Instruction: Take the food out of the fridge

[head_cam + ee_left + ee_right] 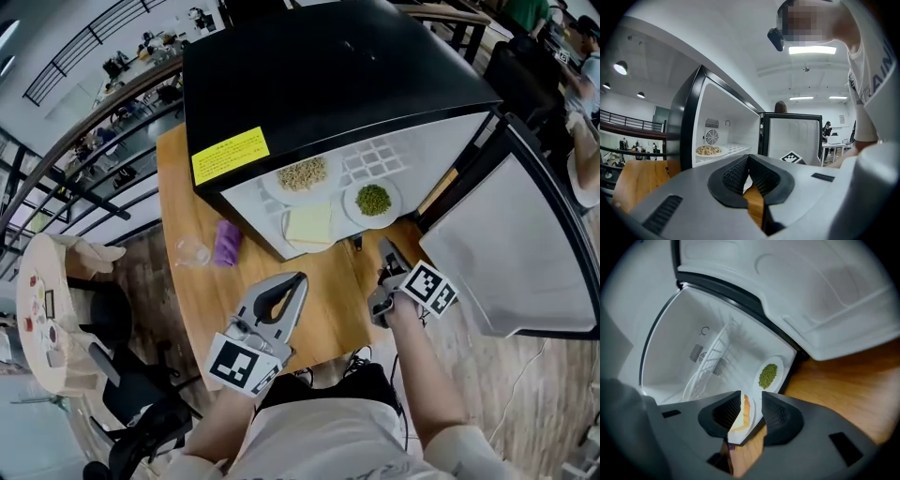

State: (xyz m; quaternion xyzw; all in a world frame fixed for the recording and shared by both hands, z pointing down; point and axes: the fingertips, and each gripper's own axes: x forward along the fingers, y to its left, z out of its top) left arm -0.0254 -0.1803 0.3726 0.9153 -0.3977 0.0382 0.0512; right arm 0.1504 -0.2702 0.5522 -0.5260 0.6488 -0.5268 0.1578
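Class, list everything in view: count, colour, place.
table: one, brown wood
fridge: one, black, on the table, door open
plate of beige grains: one, white, in fridge, left
plate of green food: one, white, in fridge, right
plate with pale yellow slab: one, white, in fridge, front
purple object: one, on table left of fridge
clear cup: one, beside the purple object
left tongs: one, grey, shut, empty
right tongs: one, grey, open, near fridge opening

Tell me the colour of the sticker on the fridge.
Yellow sticker, clearest in the head view.
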